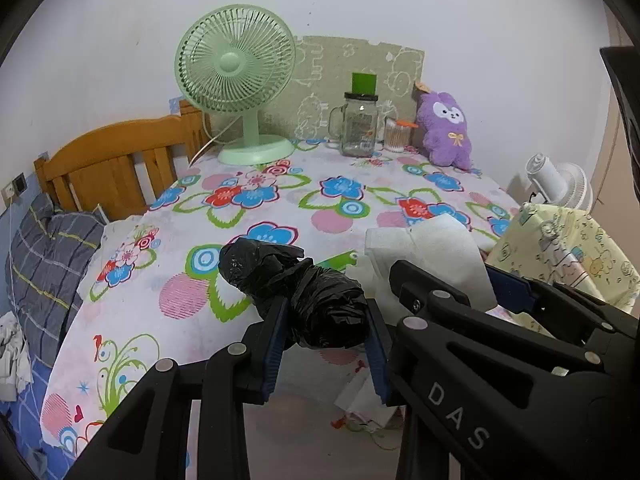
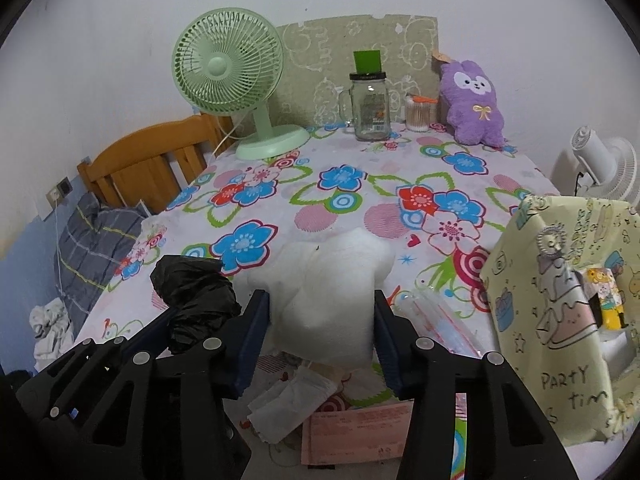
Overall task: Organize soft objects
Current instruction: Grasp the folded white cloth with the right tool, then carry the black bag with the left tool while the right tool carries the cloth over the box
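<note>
Flowered cloth (image 2: pixel 344 200) in pink, blue and green covers the table that both cameras look across, toward a pale wall at the back.

Nearest the front edge of that cloth, the left gripper (image 1: pixel 326 336) is clenched on a crumpled black plastic bag (image 1: pixel 304 292): its blue pads press the bundle from both sides, and the bag's free end sticks up and to the left, clear of the cloth. Just to the right of it, the right gripper (image 2: pixel 322 334) has a white foam piece (image 2: pixel 324 296) between its jaws; both pads touch the foam's sides, so it grasps it. In the left wrist view the same foam (image 1: pixel 424 252) shows above that gripper's black frame.

Below the table's front edge, crumpled white paper (image 2: pixel 292 404) and a pink sheet (image 2: pixel 356 432) lie on the floor. At the cloth's right edge stands a pale yellow cartoon-printed box (image 2: pixel 560 320) with an opening in its side.

Along the far edge of the cloth, by the wall, stand a green desk fan (image 2: pixel 228 68) on the left, then a glass mason jar (image 2: pixel 370 108), a small tub of cotton swabs (image 2: pixel 418 114) and a purple plush toy (image 2: pixel 474 104) on the right. Left of the table are a wooden bed frame (image 2: pixel 152 164) and a grey checked pillow (image 2: pixel 96 240); a white fan (image 2: pixel 600 164) stands beyond the right corner.
</note>
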